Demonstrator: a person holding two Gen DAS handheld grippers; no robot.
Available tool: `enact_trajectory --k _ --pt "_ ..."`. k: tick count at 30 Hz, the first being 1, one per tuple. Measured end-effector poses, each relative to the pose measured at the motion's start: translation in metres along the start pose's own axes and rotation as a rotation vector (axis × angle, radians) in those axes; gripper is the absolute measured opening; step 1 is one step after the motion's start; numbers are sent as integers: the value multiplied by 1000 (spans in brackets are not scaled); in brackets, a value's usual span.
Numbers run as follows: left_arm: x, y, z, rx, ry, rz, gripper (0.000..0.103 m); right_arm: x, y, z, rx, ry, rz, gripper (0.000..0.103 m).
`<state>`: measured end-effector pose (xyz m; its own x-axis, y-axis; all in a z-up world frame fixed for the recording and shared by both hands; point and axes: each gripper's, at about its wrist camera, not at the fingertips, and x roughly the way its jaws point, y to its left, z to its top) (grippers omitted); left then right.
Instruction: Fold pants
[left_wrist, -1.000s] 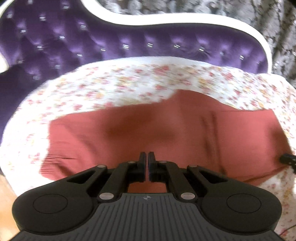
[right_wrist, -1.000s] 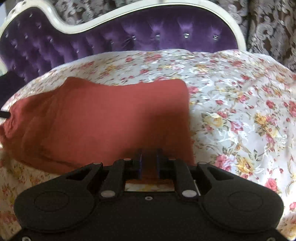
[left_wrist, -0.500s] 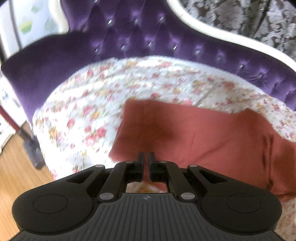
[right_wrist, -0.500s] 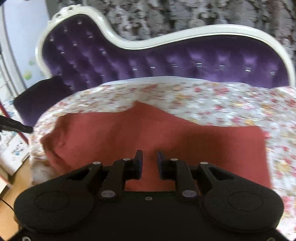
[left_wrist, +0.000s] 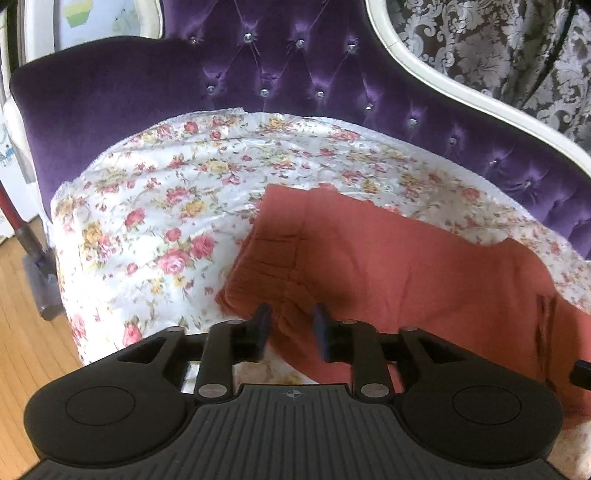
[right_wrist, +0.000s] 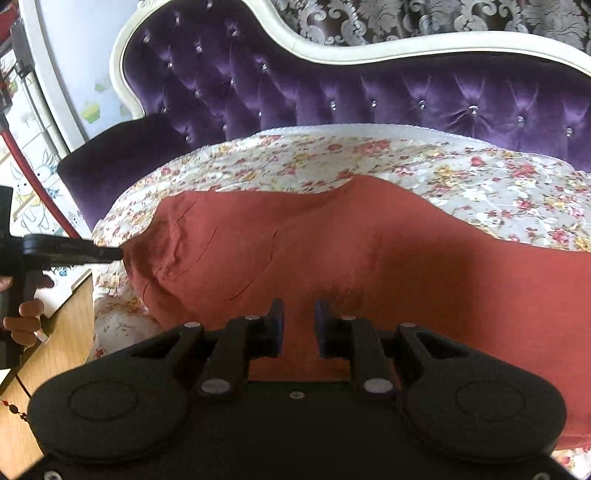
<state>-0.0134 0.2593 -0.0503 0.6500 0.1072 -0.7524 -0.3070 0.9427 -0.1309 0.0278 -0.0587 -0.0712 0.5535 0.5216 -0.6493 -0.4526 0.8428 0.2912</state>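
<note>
One pair of rust-red pants lies spread along the front edge of the seat, on a floral cover, its left end bunched near the seat's left corner and the rest running toward the right. Seams and a stitched panel show at that left end.

Left gripper: jaws opening, a fold of the near hem between them, pads apparently no longer pressing it. Judgement: the fold is being released after being laid down.

Right gripper: jaws part open over the cloth's near edge; fabric sits between and below the pads, but no pinch is evident. Likely it has let go as well.

Purple tufted sofa backs the seat; wood floor lies at left.

Containers: none in view.
</note>
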Motion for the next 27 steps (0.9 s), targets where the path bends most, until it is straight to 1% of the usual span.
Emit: enact_trajectory --k 1,5,10,14,19,27 --pt "3 1 0 -3 -4 6 38 3 2 1 -2 5 0 29" --pt "15 10 -3 -38 21 27 39 9 7 4 -9 19 6 29" --pt "28 25 -7 -118 54 -6 44 16 12 8 -19 34 22 29" --pt "37 30 -9 -149 71 -30 48 23 15 11 -24 47 34 29" --pt "50 37 -7 -207 94 -58 54 29 18 12 -24 58 47 29" --pt "43 39 -6 -223 75 -63 56 38 20 13 -26 72 61 29"
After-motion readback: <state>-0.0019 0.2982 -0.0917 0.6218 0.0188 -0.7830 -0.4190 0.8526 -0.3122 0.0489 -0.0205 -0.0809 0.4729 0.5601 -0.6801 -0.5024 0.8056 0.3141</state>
